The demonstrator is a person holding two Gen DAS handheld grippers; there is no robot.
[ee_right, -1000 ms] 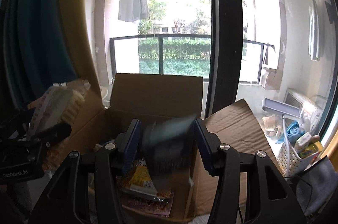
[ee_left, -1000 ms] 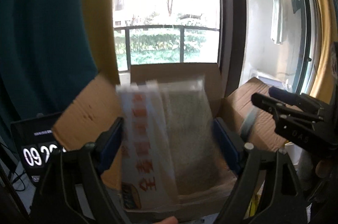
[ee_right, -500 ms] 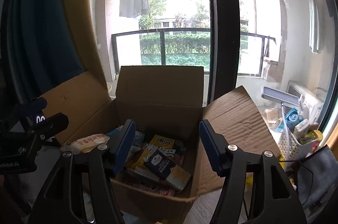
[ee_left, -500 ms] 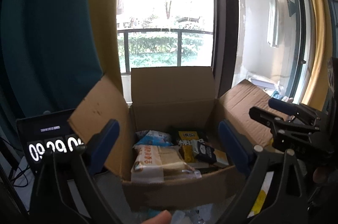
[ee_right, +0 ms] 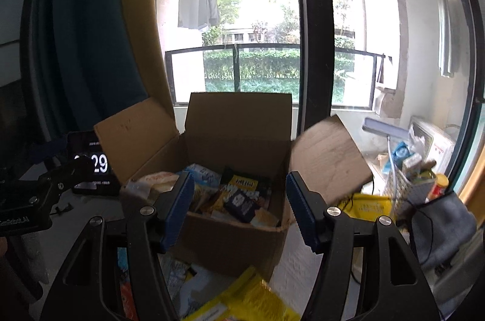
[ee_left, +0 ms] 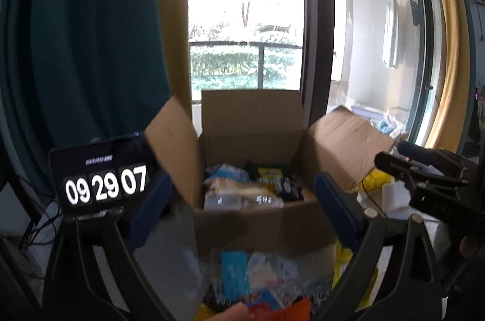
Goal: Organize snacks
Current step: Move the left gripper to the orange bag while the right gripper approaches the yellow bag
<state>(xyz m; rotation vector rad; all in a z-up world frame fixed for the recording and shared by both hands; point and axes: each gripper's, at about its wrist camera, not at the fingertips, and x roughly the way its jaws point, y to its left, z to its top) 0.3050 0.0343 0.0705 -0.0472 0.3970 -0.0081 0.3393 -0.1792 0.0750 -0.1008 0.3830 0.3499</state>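
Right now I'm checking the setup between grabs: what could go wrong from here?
Both grippers, left and right, are open and empty. Loose packets lie overlapped before the cardboard box, so a grab may catch two. The box's near wall could snag the fingers. The clock display beside it could be knocked.

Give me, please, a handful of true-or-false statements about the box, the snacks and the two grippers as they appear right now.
1. The cardboard box has its flaps open. True.
2. The right gripper is clamped on a snack packet. False: it is open with nothing between its fingers.
3. Snack packets lie inside the box. True.
4. The left gripper is shut. False: its fingers stand wide apart and hold nothing.
5. More packets lie outside the box, in front of it. True.
6. The clock display stands right of the box. False: it is on the left.
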